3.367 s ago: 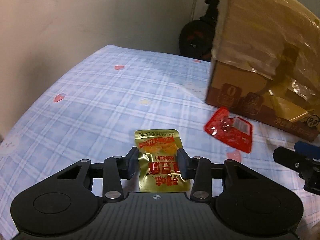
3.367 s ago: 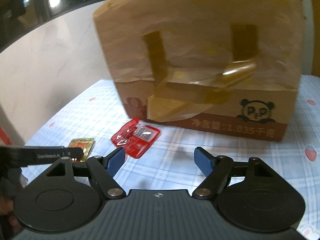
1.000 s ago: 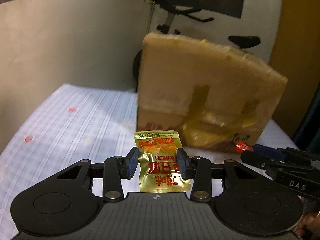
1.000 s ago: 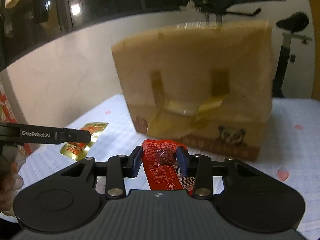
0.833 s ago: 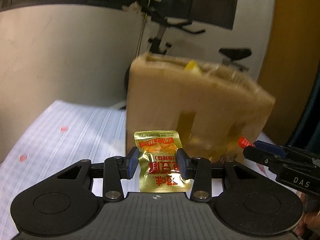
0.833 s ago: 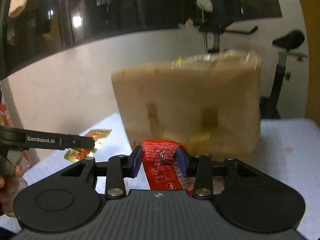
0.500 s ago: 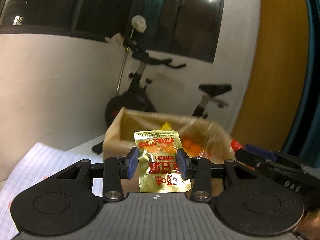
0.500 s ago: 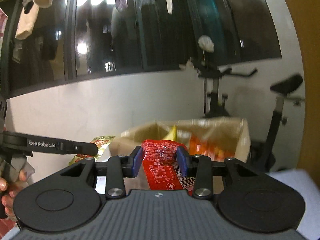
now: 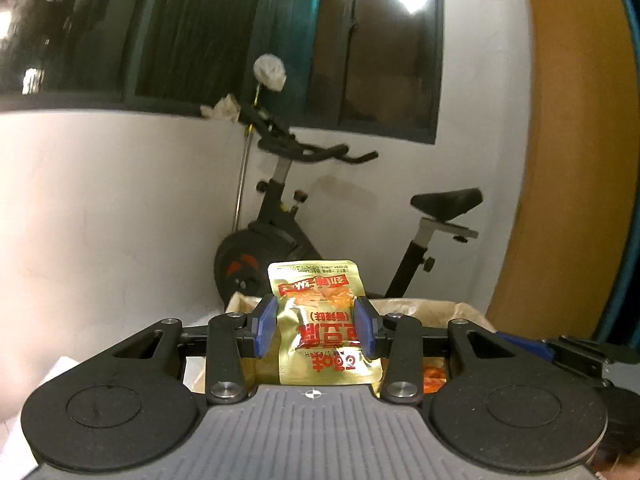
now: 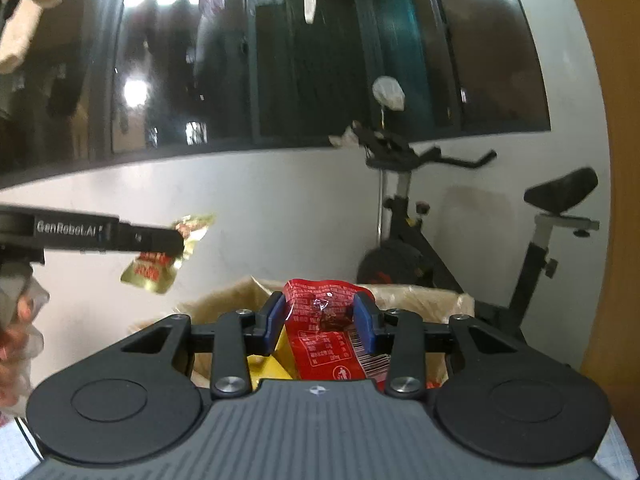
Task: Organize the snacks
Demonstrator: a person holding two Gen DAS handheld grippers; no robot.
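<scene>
We are gripping a flat gold foil snack packet with red lettering (image 9: 320, 320) in the left claw (image 9: 316, 326), its two blue pads pressing the packet's sides so that it is standing upright between them. In the right wrist view the same packet (image 10: 160, 260) is hanging at 9 o'clock, pinched at the tip of the left claw's black finger (image 10: 152, 240).

We are holding a crinkled red plastic snack pouch with white print (image 10: 328, 332) in the right claw (image 10: 320, 322), which is closing narrowly on it. The right claw's tip (image 9: 560, 350) is showing at 3 o'clock in the left wrist view.

Just beyond both claws, at 12 o'clock and lower, an open brown cardboard box (image 10: 420, 296) is sitting with yellow and orange packets inside; its rim (image 9: 416, 306) is peeking out behind the left claw. A black exercise bike (image 9: 288, 224) is standing against the white wall behind the box.
</scene>
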